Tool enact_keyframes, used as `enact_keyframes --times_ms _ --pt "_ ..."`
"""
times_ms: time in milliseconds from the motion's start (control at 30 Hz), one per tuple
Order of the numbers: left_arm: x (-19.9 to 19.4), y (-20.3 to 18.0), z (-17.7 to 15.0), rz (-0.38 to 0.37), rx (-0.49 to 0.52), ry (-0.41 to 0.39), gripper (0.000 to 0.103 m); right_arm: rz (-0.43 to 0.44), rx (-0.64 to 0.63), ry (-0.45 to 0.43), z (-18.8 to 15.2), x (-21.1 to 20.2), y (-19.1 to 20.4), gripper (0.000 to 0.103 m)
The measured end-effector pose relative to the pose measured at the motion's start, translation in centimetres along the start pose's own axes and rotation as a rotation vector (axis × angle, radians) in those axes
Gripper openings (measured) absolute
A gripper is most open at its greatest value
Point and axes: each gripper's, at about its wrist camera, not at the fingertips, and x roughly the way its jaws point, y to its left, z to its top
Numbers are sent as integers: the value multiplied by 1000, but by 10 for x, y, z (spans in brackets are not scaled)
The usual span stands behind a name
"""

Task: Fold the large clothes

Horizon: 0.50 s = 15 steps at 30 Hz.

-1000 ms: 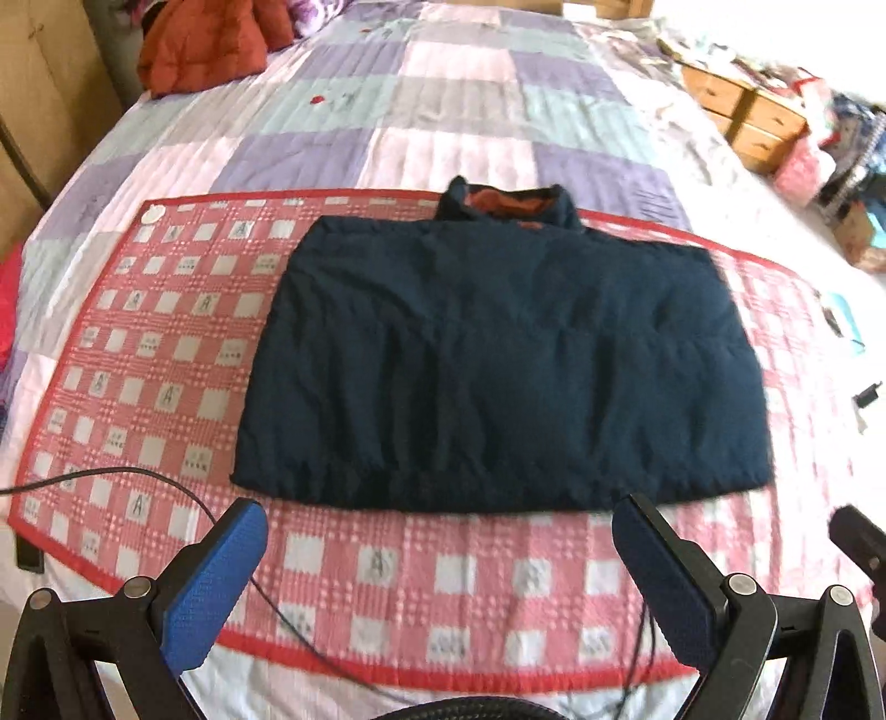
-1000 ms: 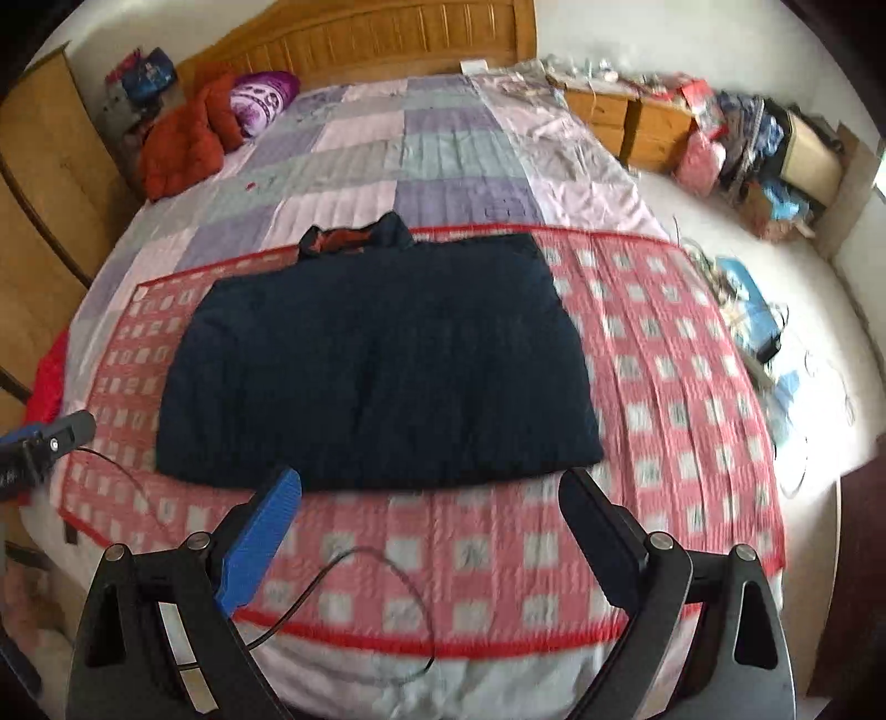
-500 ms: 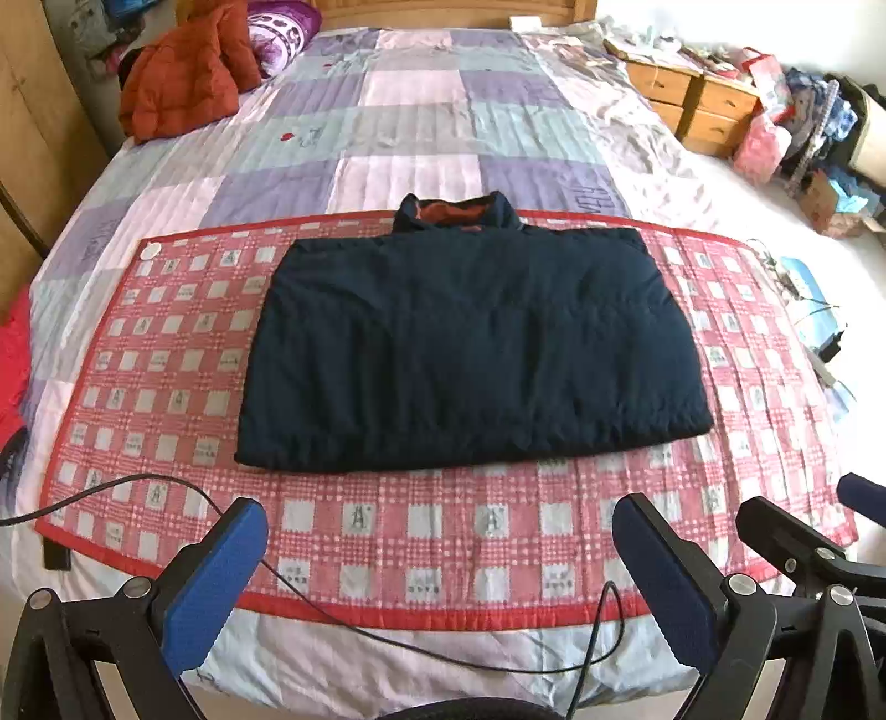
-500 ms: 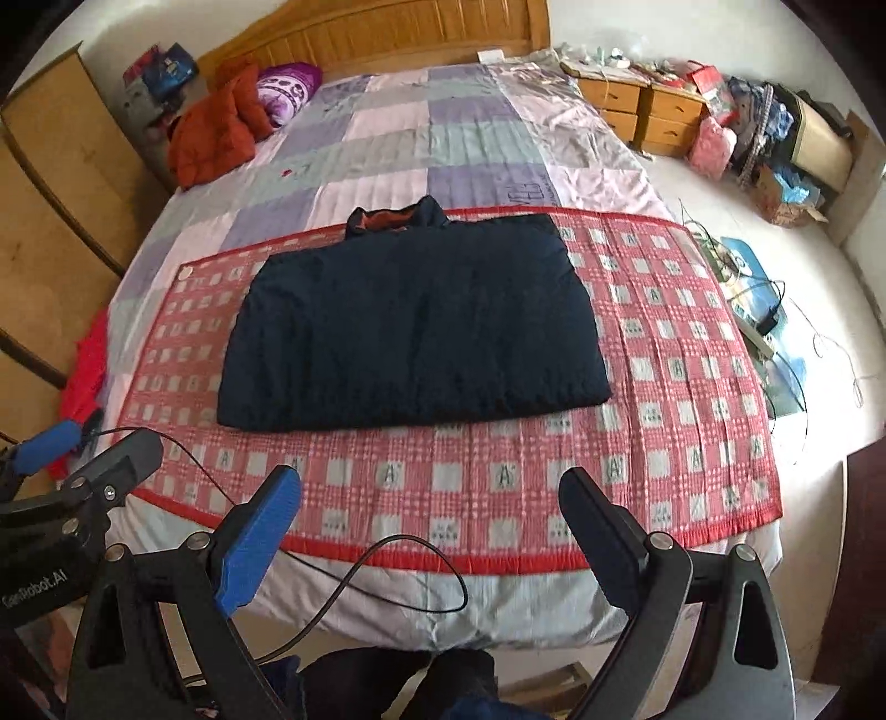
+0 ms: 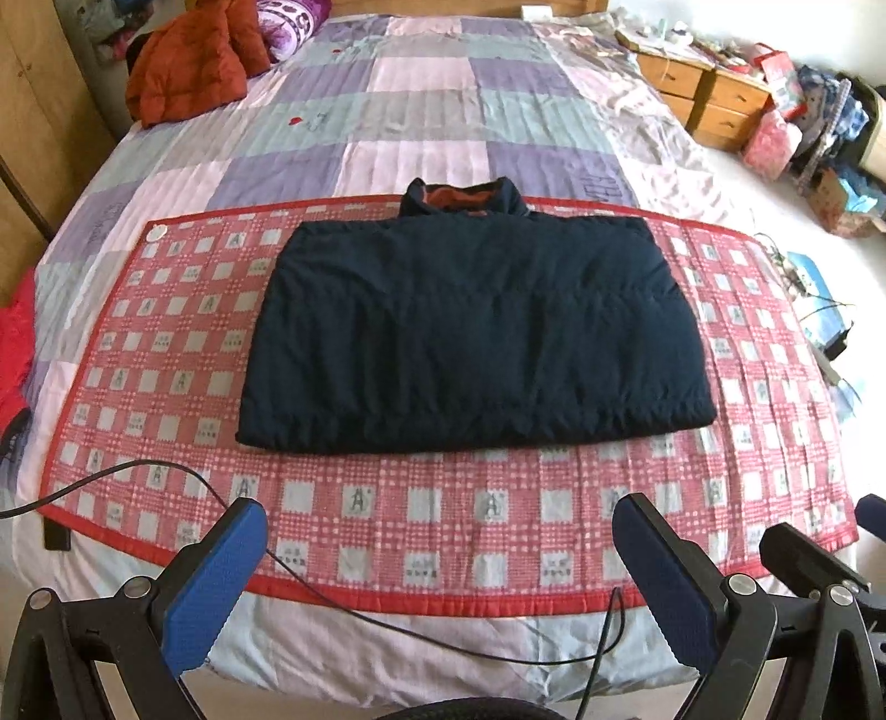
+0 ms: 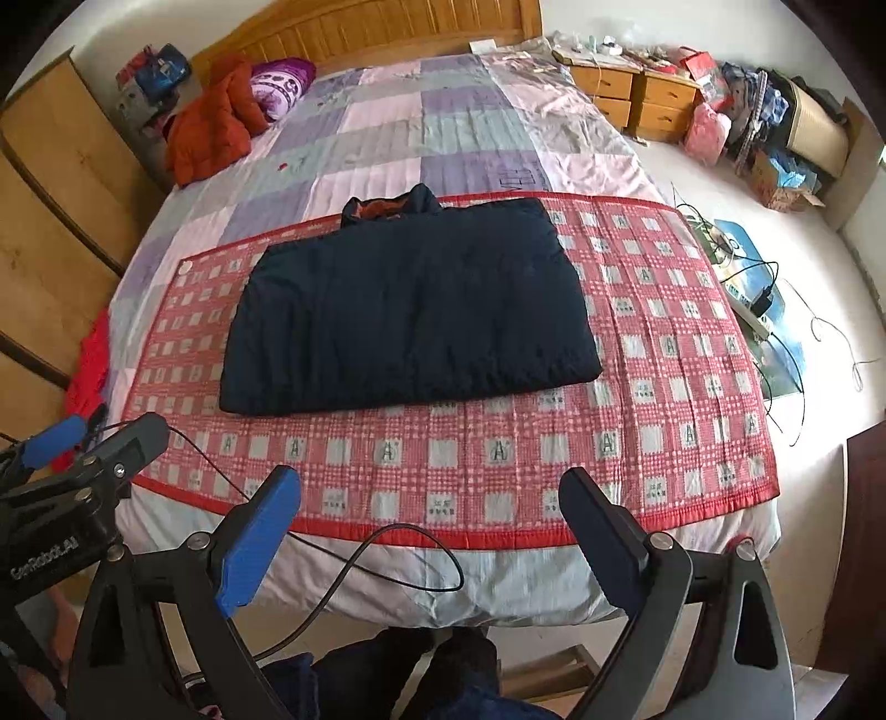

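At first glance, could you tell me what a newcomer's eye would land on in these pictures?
The dark navy jacket stands out first, folded into a neat block with its collar away from the camera, lying on the middle of the red checked mat across the bed. Next comes the orange-red padded coat heaped at the far left by the headboard. In the foreground, the left gripper and right gripper hang open and empty over the near edge.

Wooden headboard (image 6: 387, 27), nightstands (image 6: 637, 97), wardrobe (image 6: 50, 221), pale floor (image 6: 803, 266).
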Motion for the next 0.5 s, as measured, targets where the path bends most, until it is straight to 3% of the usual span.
enact_keyframes --times_ms 500 --pt "11 -3 19 3 4 12 102 0 -2 1 9 4 0 96"
